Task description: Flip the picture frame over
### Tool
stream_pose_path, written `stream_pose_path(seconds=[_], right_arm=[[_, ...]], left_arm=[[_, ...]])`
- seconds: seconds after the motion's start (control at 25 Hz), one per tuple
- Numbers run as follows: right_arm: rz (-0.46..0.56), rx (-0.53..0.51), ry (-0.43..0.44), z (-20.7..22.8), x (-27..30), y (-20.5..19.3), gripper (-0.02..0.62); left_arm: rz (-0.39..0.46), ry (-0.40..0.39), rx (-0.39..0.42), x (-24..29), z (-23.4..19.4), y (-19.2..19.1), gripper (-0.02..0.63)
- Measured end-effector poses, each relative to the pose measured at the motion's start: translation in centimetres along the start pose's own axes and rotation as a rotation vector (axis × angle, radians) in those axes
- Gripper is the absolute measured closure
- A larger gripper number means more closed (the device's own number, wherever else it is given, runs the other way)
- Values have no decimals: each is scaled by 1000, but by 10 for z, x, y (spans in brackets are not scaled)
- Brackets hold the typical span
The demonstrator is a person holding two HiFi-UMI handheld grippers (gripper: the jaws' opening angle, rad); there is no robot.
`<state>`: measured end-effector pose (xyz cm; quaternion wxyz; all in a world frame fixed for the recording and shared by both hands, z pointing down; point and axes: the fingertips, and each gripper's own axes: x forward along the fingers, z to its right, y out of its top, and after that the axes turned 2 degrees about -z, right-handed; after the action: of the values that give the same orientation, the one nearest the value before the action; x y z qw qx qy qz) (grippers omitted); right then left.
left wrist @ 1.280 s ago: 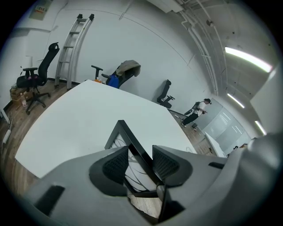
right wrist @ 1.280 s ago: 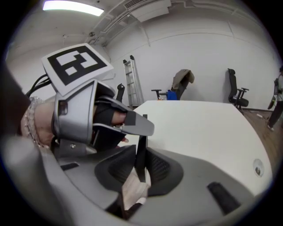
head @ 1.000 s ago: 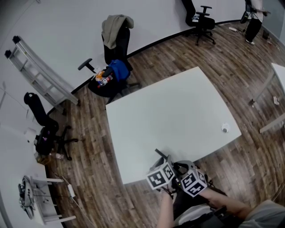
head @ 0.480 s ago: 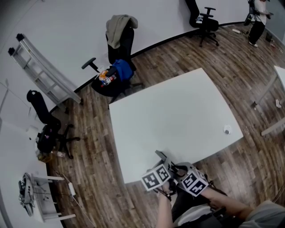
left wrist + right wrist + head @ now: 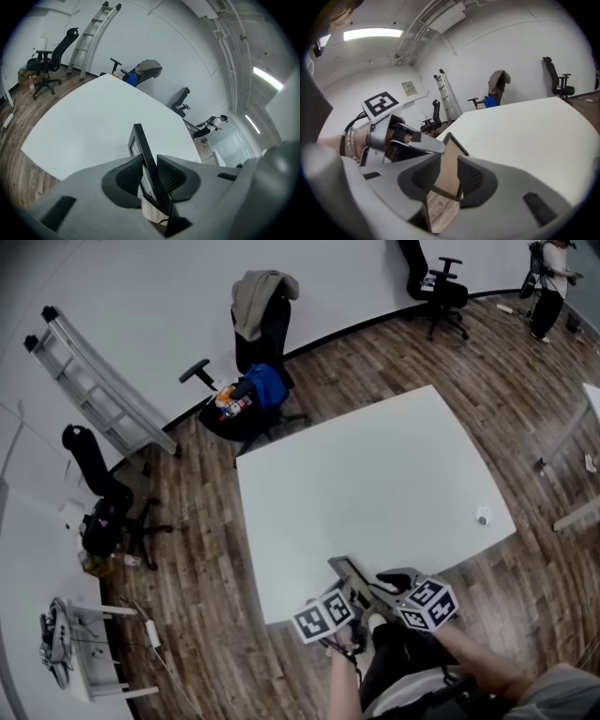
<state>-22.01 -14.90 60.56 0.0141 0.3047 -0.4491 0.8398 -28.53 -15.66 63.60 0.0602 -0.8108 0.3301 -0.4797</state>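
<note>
Left gripper (image 5: 149,164) jaws just closed onto the picture frame (image 5: 141,139) between its pads, right gripper (image 5: 449,174) just spread with frame loose inside; probably keep left pinch firm while rolling.

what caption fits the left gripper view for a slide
Left hand-held gripper, jaws just closed in, clamps a black picture frame edge-on, white table beyond.

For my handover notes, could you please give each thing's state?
picture frame: raised on edge, not yet turned over.
left gripper: jaws have just been closing, clamped on the frame.
right gripper: jaws have just been opening, frame loose between them.
ladder: leaning against the wall.
</note>
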Motion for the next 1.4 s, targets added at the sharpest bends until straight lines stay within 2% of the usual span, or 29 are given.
stream_pose_path(seconds=[0.2, 0.56, 0.76, 1.4], right_arm=[[-123, -32, -43, 29, 31, -27, 476], [-216, 21, -83, 49, 64, -47, 480], [-251, 68, -99, 55, 73, -58, 512], [-279, 9, -165, 57, 82, -58, 529]], left_arm=[[4, 0, 8, -3, -3, -4, 522], [12, -1, 12, -1, -11, -3, 531], [13, 1, 15, 0, -17, 0, 534], [7, 45, -2, 18, -57, -1, 537]])
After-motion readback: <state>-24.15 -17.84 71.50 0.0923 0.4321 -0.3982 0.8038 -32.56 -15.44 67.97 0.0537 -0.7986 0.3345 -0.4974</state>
